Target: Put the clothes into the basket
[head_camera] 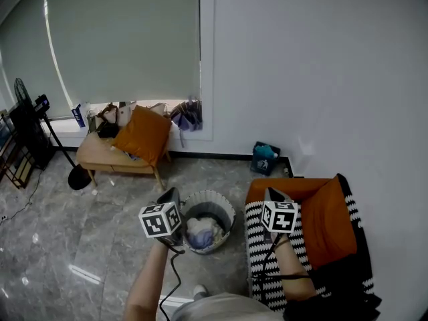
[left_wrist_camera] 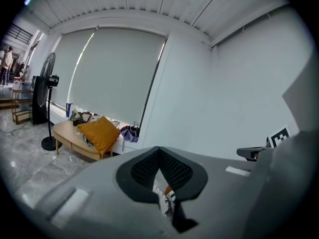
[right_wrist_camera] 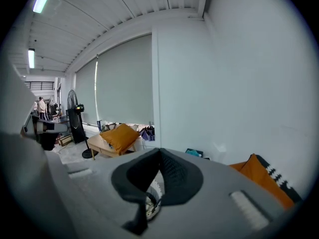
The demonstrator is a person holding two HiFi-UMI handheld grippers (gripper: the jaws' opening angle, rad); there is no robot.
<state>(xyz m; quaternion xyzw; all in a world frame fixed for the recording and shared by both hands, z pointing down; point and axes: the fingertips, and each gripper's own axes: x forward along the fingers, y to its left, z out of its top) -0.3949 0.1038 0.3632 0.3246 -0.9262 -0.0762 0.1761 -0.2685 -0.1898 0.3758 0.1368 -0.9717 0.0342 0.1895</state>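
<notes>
A round woven basket (head_camera: 226,207) stands on the floor between my two grippers, with pale clothes (head_camera: 202,232) lying inside it. My left gripper (head_camera: 172,194) hovers just left of the basket's rim, jaws together and empty. My right gripper (head_camera: 270,192) hangs to the basket's right, over the armchair's black-and-white patterned cloth (head_camera: 260,246), also shut with nothing in it. In the left gripper view the left gripper (left_wrist_camera: 159,151) has its pads meeting at the tips. In the right gripper view the right gripper (right_wrist_camera: 159,152) is closed, and a bit of the basket rim (right_wrist_camera: 156,189) shows below the pads.
An armchair with an orange cushion (head_camera: 328,219) stands at the right against the wall. A low wooden bench (head_camera: 107,158) with an orange pillow (head_camera: 142,136) sits under the window. A fan stand (head_camera: 63,154) is at the left, a small dark bin (head_camera: 265,158) by the wall.
</notes>
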